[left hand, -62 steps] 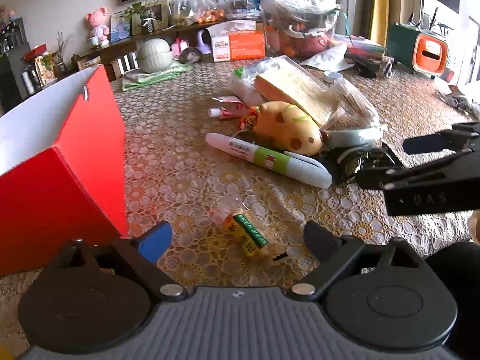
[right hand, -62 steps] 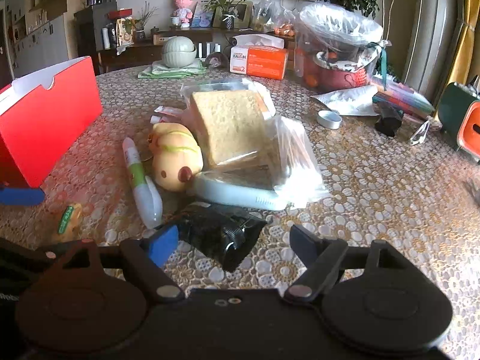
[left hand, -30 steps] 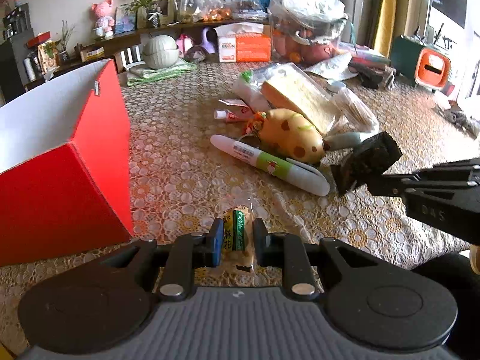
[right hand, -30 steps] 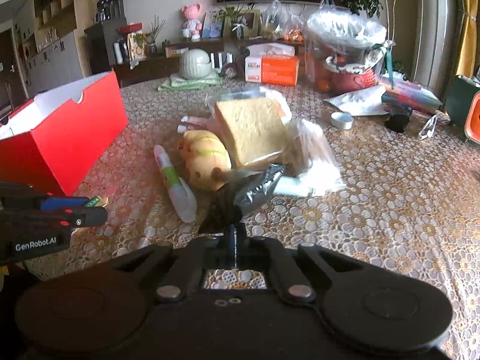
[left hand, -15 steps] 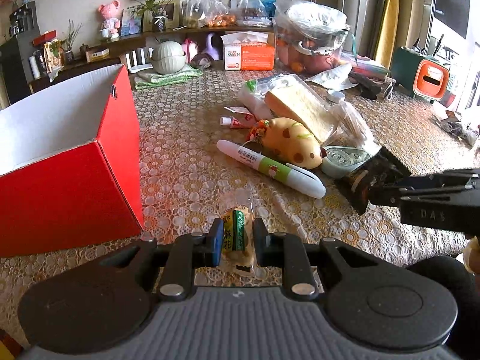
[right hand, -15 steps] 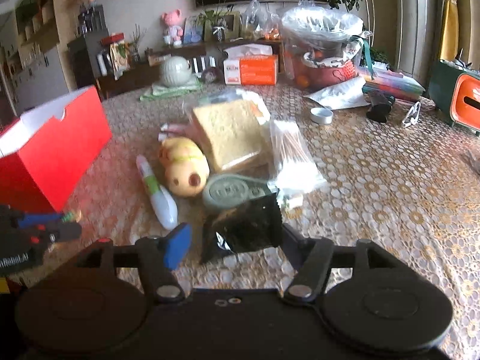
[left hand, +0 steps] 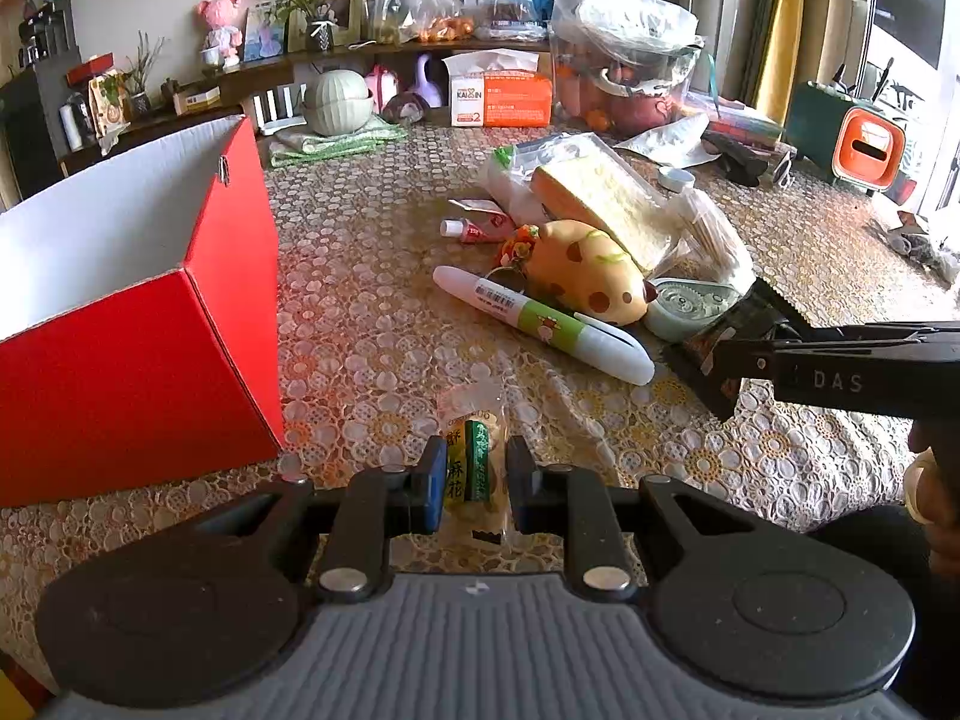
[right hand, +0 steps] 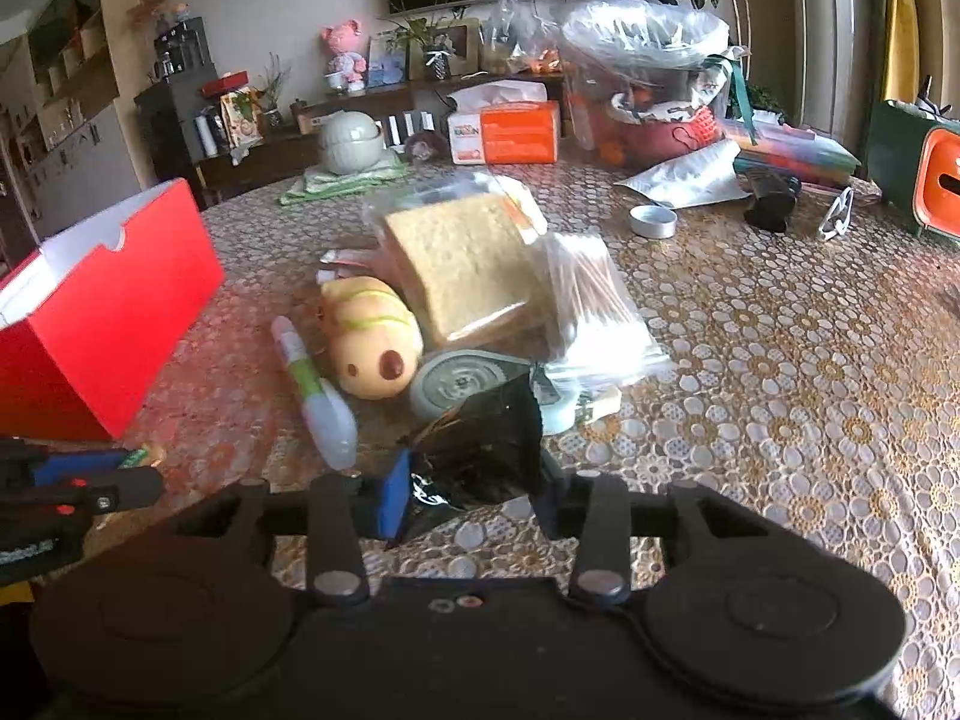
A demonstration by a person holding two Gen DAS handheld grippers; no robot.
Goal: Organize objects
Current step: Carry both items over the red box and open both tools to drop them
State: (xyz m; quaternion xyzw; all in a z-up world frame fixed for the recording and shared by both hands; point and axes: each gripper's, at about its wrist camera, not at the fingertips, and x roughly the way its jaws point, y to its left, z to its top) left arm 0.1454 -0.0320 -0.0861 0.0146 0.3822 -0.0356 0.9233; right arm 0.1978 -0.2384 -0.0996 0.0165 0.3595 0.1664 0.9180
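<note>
My left gripper (left hand: pixel 471 489) is shut on a small clear snack packet with a green label (left hand: pixel 471 462), held just above the lace tablecloth. My right gripper (right hand: pixel 468 498) is shut on a black foil packet (right hand: pixel 480 450); the packet also shows in the left wrist view (left hand: pixel 729 336). An open red box with a white inside (left hand: pixel 138 324) stands to the left of the left gripper and shows in the right wrist view (right hand: pixel 102 312). On the table lie a white and green pen (left hand: pixel 540 324), a yellow spotted toy (left hand: pixel 591 282), bagged bread (left hand: pixel 600 198) and a grey-green tape roll (left hand: pixel 690 303).
A small red tube (left hand: pixel 474 231) lies behind the toy. An orange tissue box (left hand: pixel 501 99), a bagged pot (left hand: pixel 630 60), a green ceramic jar (left hand: pixel 336 102) and a green and orange box (left hand: pixel 852 138) stand at the far side. A bag of cotton swabs (right hand: pixel 594 300) lies beside the bread.
Both grippers closed on their packets about a second ago and lifted them. Since then the right gripper's black packet has shifted in the jaws; the left gripper has drawn back slightly.
</note>
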